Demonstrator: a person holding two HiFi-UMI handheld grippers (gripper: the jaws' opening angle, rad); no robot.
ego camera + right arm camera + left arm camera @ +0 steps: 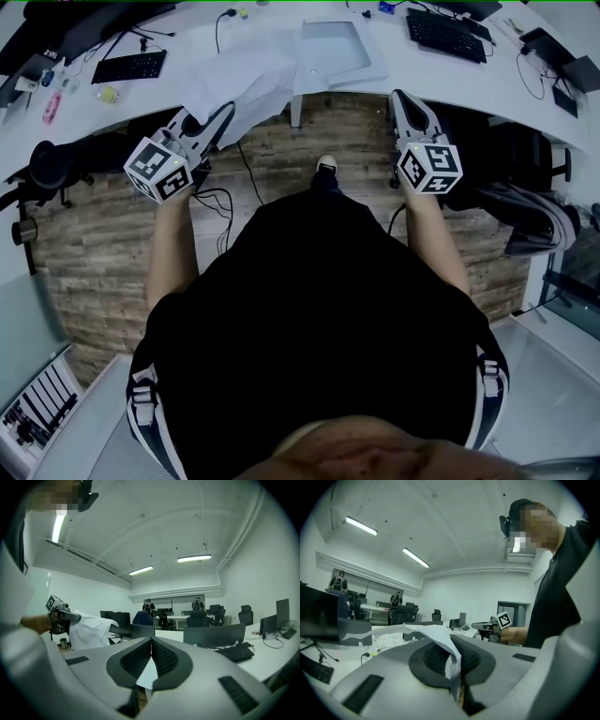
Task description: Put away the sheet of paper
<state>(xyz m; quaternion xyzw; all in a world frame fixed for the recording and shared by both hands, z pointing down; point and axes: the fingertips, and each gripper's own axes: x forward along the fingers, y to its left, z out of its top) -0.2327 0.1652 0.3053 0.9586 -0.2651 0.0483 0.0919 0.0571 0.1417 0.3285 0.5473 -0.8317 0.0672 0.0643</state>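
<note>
Head view, left gripper (223, 114): we see its jaws pinched shut on one edge of the sheet of paper (239, 82), above the near edge of the desk (469, 80).
Sheet of paper: it hangs limp and rumpled from that pinch over the desk's near edge, left of the tray (339, 52).
Handling: we judge it light, floppy and easily creased or torn. An edge or corner is the place to hold it.
Right gripper (405, 101): jaws pressed together on nothing, at the desk's near edge.
</note>
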